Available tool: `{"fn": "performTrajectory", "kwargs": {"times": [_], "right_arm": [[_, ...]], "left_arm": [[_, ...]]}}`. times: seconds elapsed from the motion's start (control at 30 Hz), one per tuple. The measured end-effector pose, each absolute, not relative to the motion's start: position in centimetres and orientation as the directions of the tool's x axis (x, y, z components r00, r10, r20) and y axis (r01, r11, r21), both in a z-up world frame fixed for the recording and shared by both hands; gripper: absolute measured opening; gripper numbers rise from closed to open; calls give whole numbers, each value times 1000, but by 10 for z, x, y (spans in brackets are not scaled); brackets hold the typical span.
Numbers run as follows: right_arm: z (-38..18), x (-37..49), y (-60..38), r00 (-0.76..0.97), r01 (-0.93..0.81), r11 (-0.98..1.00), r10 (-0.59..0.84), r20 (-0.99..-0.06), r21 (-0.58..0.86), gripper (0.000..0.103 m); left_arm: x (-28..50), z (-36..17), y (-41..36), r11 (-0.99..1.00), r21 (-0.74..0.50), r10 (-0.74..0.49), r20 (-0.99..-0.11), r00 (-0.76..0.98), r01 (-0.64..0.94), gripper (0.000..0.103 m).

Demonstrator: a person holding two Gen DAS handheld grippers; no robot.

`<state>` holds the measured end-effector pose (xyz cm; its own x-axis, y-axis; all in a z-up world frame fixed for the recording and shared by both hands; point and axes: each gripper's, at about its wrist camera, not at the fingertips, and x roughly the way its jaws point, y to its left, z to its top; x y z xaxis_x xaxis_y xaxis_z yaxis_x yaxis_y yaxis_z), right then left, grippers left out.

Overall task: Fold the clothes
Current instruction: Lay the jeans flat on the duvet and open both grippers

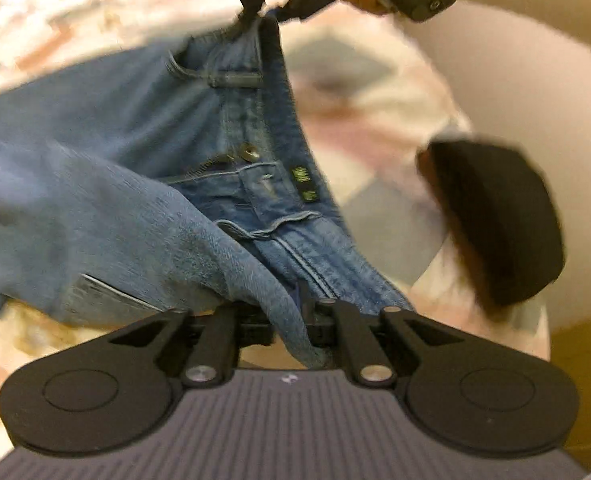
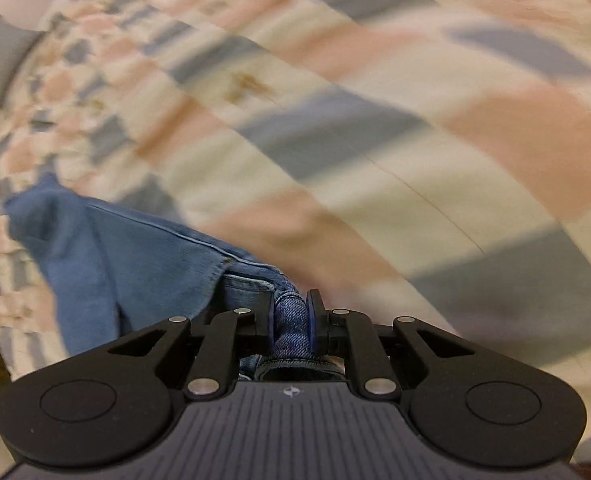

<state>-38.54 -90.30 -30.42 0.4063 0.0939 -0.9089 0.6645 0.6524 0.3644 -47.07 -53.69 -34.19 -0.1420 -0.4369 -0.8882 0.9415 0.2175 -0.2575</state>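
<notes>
A pair of blue jeans (image 1: 143, 184) hangs stretched by its waistband between my two grippers, above a patchwork bedspread. My left gripper (image 1: 295, 308) is shut on one end of the waistband, and denim drapes over its fingers. In the left wrist view my right gripper (image 1: 251, 12) pinches the far end of the waistband near the top of the frame. In the right wrist view my right gripper (image 2: 291, 320) is shut on a bunched roll of the jeans (image 2: 135, 264), whose legs trail off to the left.
The bedspread (image 2: 375, 120) in cream, pink and grey-blue squares fills the background. A grey pillow (image 2: 3, 64) lies at the far left. The person's head in a dark cap (image 1: 507, 220) is at the right in the left wrist view.
</notes>
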Motion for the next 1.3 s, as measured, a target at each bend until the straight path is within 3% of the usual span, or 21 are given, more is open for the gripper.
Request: {"fn": "performTrajectory", "kwargs": {"times": [0.07,0.13,0.17,0.23,0.27,0.3,0.33,0.37,0.4,0.5,0.63,0.9,1.13,1.3], "right_arm": [[-337,-398,-906,395,679,643,89,-914,356,22],[-367,-407,-906,407,725,582,70,-911,368,48],[-375,-412,-906,419,746,549,57,-906,379,52],[-377,-418,-901,446,768,502,30,-895,399,70],[-378,-422,-898,458,777,478,16,-889,410,72],[-377,-425,-895,470,784,460,0,-883,417,72],[-371,-426,-892,476,784,466,-26,-879,410,77],[-363,-427,-889,474,787,475,-58,-879,393,80],[-355,-427,-886,470,792,483,-91,-878,374,81],[-326,-428,-883,420,824,506,-242,-875,256,92],[-293,-439,-877,447,825,502,-298,-843,260,92],[-259,-457,-783,518,827,404,-281,-808,390,90],[-267,-424,-653,481,869,281,-284,-829,408,87],[-277,-386,-599,487,873,195,-287,-825,448,86]], "left_arm": [[-470,-356,-537,207,-281,-398,-899,-182,937,8],[-459,-352,-530,182,-327,-413,-881,-229,927,10],[-452,-349,-527,177,-361,-420,-869,-261,915,13],[-430,-342,-527,191,-463,-434,-831,-349,865,15],[-421,-337,-529,191,-514,-446,-804,-393,836,17],[-416,-332,-535,178,-567,-468,-768,-438,804,25],[-410,-327,-540,164,-618,-488,-728,-482,769,54],[-406,-321,-545,146,-663,-508,-687,-519,735,74],[-406,-316,-547,118,-694,-529,-649,-547,710,75],[-405,-308,-562,47,-709,-563,-601,-568,704,75],[-344,-316,-551,131,-687,-585,-635,-504,715,73],[-125,-310,-486,351,-389,-511,-842,-174,852,64],[67,-267,-464,359,-147,-426,-904,22,922,59],[144,-252,-471,335,25,-355,-922,151,942,57]]}}
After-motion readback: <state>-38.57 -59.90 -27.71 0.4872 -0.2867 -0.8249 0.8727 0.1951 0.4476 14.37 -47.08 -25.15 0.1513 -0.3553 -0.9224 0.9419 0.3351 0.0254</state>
